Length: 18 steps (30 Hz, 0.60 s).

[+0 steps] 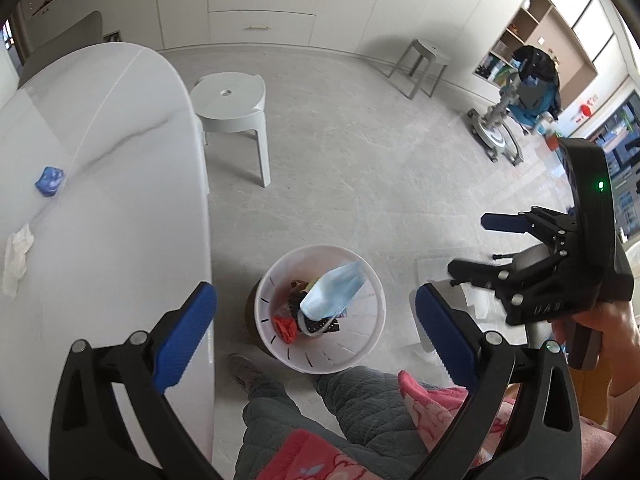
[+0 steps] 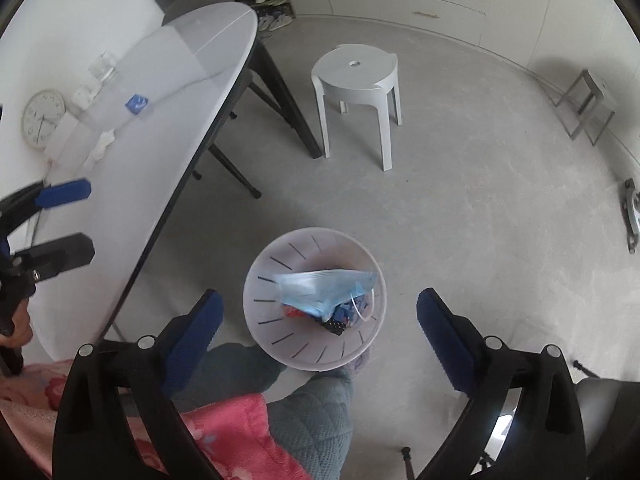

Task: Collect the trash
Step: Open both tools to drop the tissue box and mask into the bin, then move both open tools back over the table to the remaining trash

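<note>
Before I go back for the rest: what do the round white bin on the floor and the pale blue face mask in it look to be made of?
The round white bin looks like thin, matte, slightly translucent plastic: dark slots pierce its wall. The pale blue face mask looks like soft non-woven fabric, pleated and crumpled, with a white elastic loop; the blur leaves that uncertain.

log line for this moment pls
left gripper: open, empty | right gripper: open, empty | light-blue face mask: in white plastic bin
</note>
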Tool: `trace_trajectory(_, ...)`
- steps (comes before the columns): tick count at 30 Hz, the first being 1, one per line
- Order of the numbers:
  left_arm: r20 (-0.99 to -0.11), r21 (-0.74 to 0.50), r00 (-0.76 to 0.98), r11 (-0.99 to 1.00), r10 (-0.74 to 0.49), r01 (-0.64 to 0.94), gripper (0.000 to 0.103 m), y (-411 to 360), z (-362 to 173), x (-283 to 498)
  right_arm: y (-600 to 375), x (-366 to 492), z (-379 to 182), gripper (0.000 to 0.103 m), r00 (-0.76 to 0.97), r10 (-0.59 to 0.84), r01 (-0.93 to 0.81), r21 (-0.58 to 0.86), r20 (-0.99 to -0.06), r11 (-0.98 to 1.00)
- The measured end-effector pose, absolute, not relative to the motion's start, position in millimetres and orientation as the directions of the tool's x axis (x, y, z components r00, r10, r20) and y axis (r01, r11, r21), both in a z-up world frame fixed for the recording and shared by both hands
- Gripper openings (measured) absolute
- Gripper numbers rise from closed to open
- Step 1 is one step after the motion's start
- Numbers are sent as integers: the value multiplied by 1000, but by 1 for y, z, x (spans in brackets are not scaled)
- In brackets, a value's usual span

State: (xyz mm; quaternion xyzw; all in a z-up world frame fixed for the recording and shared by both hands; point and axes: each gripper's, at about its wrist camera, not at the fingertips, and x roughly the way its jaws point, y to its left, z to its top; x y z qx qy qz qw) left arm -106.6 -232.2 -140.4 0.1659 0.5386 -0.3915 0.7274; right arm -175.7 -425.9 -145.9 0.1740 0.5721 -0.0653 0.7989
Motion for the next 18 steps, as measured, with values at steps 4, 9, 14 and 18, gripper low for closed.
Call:
trace_trajectory(4,-911,-176,132,658,-390,732,95,-223,-139,-100,-429,-167,-143,100,336,69,317,182,-939,931)
trace_trajectory(9,-911,-177,146,684,-386,707,95,-213,-139,-93,-420,-152,-140,100,339,61,290,166,-939,942)
trace_trajectory(14,-911,-170,167,713,-377,680,95,-199,-137,-82,-409,-137,-139,100,338,69,266,166,-939,950)
trace_trajectory(18,-911,-156,200,749,-361,644,95,-186,-137,-69,-395,-114,-138,100,333,78,233,162,-940,959)
